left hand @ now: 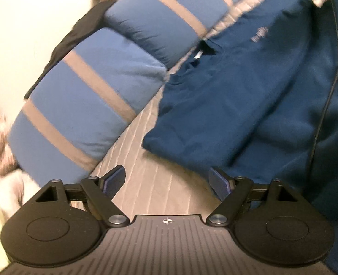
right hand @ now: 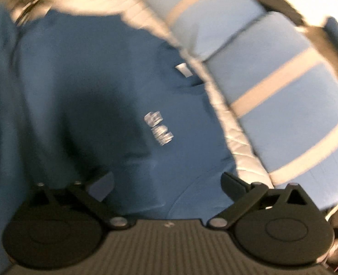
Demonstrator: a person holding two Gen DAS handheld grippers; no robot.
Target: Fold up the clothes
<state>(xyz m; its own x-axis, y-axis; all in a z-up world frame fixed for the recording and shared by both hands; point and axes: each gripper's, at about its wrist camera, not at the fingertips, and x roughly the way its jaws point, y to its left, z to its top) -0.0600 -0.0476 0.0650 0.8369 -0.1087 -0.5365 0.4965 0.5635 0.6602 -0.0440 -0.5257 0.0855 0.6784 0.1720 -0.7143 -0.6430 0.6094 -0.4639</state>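
Although both views are smeared by motion, the layout reads clearly: a bed (left hand: 150, 183) with a pale quilted cover carries everything, and two blue pillows with grey stripes (left hand: 77, 105) lie in a row along one edge, presumably at its head, leaving the middle free as working room. Beside the pillows, almost touching them, lies the task's thing, a dark blue sweatshirt (left hand: 237, 96), spread face up with its neck opening and label nearest the pillows and a small pale chest print (right hand: 158, 128) showing. Its near hem falls in a straight line across the cover, while more dark blue cloth with a thin seam bunches toward the bed's far side; whether that is a sleeve folded over or a second garment cannot be told, so the scene fits a garment laid out flat or one part folded. Left tongs (left hand: 166, 183) hover with jaws apart over bare cover just beside the hem, holding nothing. Right tongs (right hand: 166, 188) hover likewise apart, over the sweatshirt's body.
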